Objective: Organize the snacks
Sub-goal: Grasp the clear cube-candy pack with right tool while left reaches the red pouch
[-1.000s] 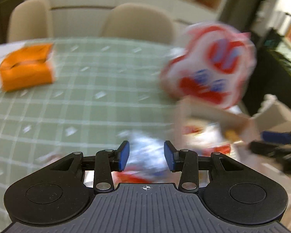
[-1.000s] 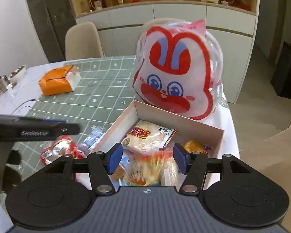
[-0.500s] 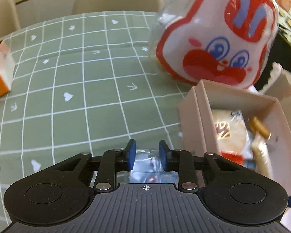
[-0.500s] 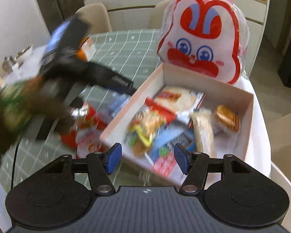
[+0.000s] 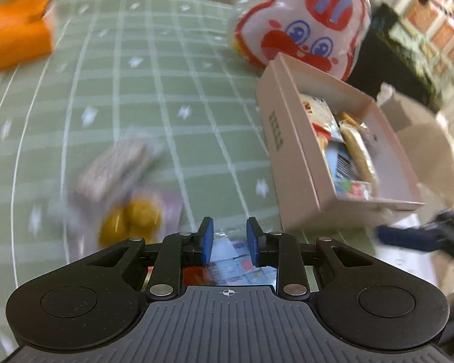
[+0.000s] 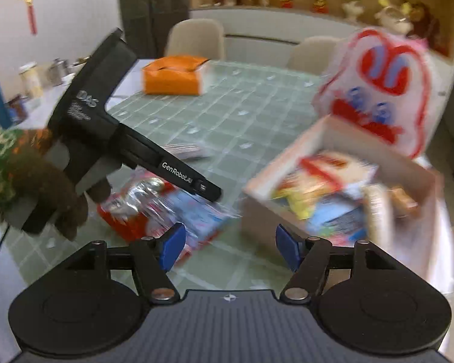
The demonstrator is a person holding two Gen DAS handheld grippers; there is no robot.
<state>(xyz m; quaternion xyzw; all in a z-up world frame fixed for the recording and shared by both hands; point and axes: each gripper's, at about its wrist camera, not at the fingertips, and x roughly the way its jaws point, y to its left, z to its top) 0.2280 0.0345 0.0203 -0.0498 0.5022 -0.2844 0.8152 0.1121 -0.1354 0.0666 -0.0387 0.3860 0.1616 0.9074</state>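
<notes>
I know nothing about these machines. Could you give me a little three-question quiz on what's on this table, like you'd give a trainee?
1. What colour is the box lying at the far side of the green checked tablecloth? A) blue B) orange C) black
2. True or false: the open cardboard box is empty.
3. What stands just behind the cardboard box?
Key: 1 B. 2 False: snack packets lie in it. 3 The rabbit-face bag.

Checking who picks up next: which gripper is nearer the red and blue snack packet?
Left gripper: snack packet lies between its closing jaws. Right gripper hangs apart, opening.
</notes>
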